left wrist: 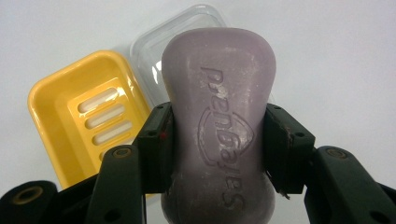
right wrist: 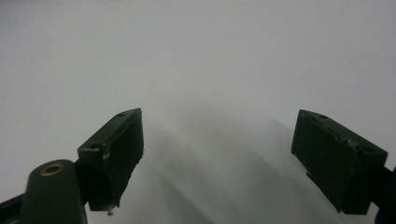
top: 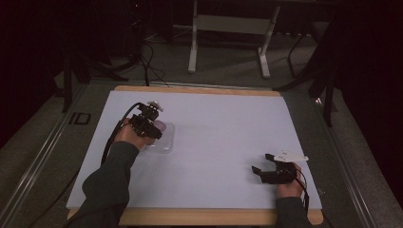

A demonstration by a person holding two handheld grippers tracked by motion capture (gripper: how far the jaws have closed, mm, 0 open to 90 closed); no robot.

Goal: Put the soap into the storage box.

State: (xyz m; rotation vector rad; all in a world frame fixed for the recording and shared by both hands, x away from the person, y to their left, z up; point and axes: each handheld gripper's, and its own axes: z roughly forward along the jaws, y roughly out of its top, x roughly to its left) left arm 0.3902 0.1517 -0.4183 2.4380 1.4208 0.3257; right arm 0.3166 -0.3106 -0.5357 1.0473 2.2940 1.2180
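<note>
dim room, soft shadows, blurry close-ups

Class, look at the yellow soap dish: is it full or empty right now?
Empty. In the left gripper view the yellow soap dish shows its bare slotted floor, while the left tool grips the purple soap bar at its waist, outside the dish.

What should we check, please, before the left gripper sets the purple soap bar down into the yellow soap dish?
1. Grip on the soap bar: the left gripper has both jaws pressed against the bar's narrow waist. Ok.
2. Yellow soap dish free to receive: its slotted floor is bare. Ok.
3. Clear lid: it lies beside the dish, partly behind the bar, not over the dish. Ok.
4. Bar lined up over the dish: the dish sits off to one side of the bar. Not ok.
5. Height of the bar above the dish. Cannot tell.
6. Right gripper: open, far across the table. Ok.
</note>
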